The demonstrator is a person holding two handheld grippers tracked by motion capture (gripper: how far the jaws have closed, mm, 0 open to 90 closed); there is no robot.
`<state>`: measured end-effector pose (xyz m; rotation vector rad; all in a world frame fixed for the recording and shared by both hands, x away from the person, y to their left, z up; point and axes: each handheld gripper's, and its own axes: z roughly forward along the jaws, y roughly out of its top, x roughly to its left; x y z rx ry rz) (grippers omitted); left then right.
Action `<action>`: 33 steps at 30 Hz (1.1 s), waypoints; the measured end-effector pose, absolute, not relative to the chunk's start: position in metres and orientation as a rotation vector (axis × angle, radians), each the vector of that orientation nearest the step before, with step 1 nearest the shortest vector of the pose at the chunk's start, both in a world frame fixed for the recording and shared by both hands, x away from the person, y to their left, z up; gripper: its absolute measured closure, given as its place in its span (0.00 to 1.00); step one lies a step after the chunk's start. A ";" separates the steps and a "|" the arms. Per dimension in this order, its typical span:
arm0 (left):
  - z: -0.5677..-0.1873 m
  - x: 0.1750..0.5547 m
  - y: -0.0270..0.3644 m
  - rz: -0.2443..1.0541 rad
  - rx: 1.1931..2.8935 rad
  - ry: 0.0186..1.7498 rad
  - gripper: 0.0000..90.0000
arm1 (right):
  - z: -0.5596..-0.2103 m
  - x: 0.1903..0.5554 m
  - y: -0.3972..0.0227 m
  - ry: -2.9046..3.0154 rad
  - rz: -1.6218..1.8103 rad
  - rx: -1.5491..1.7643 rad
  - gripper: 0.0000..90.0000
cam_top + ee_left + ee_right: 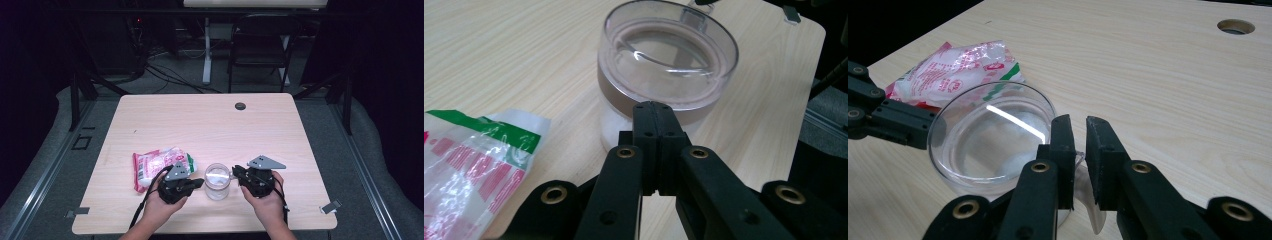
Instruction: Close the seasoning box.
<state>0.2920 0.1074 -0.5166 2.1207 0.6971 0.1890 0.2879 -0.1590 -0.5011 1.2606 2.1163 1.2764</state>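
jar [218, 181] sits between my grippers: left gripper [654, 122] clenched empty against its side, right gripper [1078, 145] straddling its handle [1083, 172], jaws barely parted.

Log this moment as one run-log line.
left gripper: shut, tips against jar | right gripper: jaws straddle jar handle | bag: beside jar

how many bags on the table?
1. A red, white and green plastic bag lies on the table, left of the clear jar, partly behind the left gripper.
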 end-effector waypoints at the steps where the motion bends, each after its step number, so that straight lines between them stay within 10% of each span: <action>1: -0.517 0.291 0.107 0.190 2.130 0.690 1.00 | -0.501 0.288 -0.159 2.115 1.275 1.257 0.92; 33: -0.517 0.287 0.103 0.217 2.127 0.671 1.00 | -0.504 0.286 -0.159 2.091 1.290 1.248 0.91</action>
